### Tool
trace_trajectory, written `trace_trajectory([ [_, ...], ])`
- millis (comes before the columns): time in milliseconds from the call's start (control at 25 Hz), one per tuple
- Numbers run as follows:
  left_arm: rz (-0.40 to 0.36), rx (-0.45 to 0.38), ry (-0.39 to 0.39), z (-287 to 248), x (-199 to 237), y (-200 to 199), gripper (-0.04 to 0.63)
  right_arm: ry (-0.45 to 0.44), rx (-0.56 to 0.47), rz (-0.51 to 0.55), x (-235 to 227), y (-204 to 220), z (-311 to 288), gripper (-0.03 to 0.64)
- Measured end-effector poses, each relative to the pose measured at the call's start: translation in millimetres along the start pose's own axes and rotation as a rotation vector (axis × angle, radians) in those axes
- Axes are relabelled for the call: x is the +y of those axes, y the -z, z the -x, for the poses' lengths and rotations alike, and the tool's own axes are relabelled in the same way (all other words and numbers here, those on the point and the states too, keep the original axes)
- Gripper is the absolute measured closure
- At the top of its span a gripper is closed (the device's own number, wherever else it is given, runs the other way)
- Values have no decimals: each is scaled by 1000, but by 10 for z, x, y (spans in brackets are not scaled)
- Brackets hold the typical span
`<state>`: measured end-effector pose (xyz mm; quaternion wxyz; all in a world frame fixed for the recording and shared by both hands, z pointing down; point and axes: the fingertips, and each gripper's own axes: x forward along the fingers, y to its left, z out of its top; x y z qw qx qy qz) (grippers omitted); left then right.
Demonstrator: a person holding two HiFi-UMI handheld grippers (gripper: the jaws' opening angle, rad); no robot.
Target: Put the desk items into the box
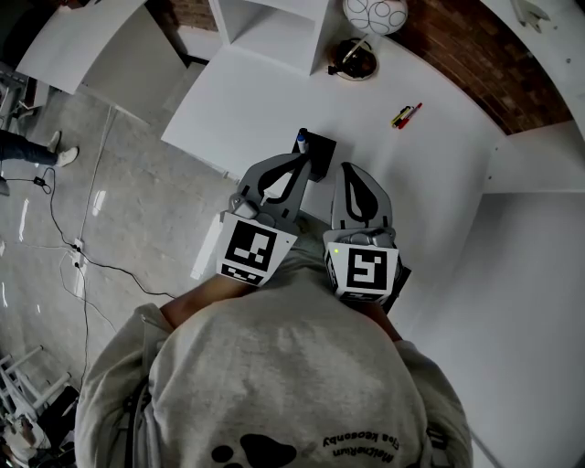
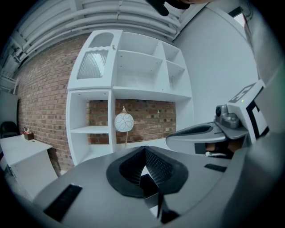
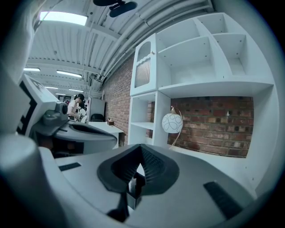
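**Both grippers shut and empty, markers waiting across the desk**

The person stands at the white desk (image 1: 274, 101) with both tools drawn in close to the chest. The left gripper (image 1: 300, 163) has its jaws pressed together with nothing between them, and so does the right gripper (image 1: 350, 170). Each gripper's own view shows only the shelving and the globe lamp (image 1: 375, 14) beyond the closed pads.

Just past the left gripper's tips sits the small black box (image 1: 318, 154). A blue-capped item (image 1: 300, 142) is at its near edge, though I cannot tell whether it is inside.

The two markers (image 1: 407, 116), one yellow and one red, lie side by side further back on the desk, well apart from the box.

They look light, stiff and smooth-barrelled, so they will probably roll if nudged. I would pinch one across the middle of its barrel, jaws square to its length. Because they lie so close together, taking one will likely disturb the other.
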<state>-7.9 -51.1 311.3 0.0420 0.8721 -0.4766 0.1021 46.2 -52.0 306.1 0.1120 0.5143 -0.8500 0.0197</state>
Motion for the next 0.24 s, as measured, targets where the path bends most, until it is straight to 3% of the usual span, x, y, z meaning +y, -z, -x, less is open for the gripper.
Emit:
trace_trajectory([
  [240,1,9,-11,-106,-9,31,591,-18,7,-1,-85,49,-68,600],
])
